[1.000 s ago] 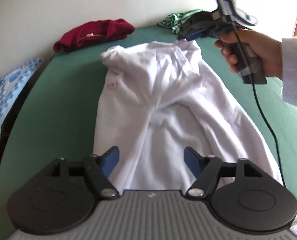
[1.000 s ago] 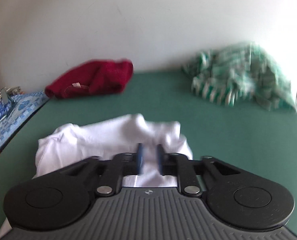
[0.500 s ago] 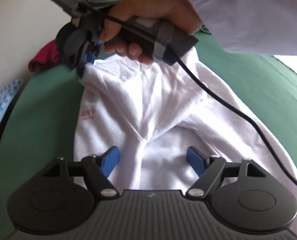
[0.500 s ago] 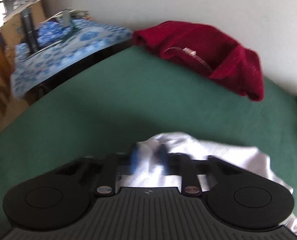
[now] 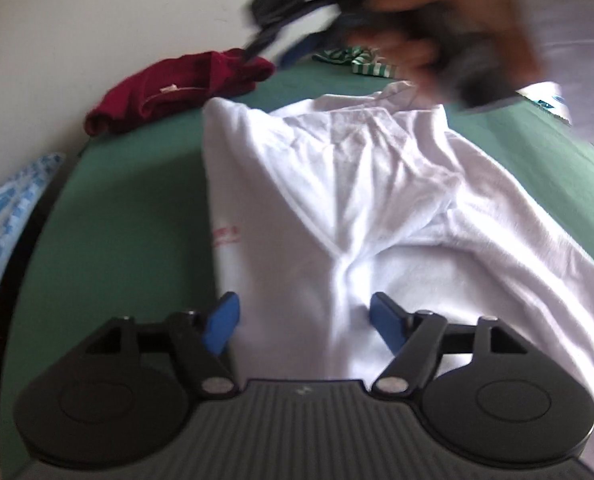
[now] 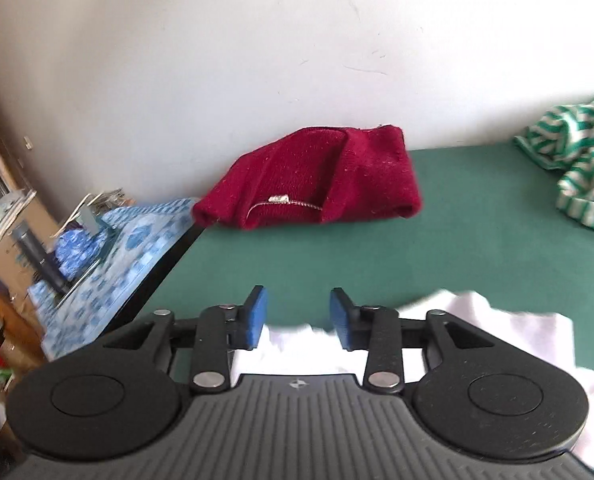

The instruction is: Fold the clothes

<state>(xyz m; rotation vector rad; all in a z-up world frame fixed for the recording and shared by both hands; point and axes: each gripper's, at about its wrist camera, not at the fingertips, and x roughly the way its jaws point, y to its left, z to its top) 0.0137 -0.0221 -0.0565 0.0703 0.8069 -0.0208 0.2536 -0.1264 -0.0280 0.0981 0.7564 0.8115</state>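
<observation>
Right gripper (image 6: pixel 299 316) released white shirt's (image 5: pixel 357 208) far edge, lifted clear; jaws now apart, empty. Left gripper (image 5: pixel 303 322) wide open over near hem. Shirt lies rumpled, partly folded, on green table (image 5: pixel 129 208). Smooth creases before next fold.

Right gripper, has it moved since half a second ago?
Yes. The right gripper let go and lifted off the white shirt, swinging right toward the green striped garment.

Each hand-held gripper (image 6: pixel 298 314) has black linkages, blue pads (image 6: pixel 255 315), silver screws, and a ribbed grey body.
</observation>
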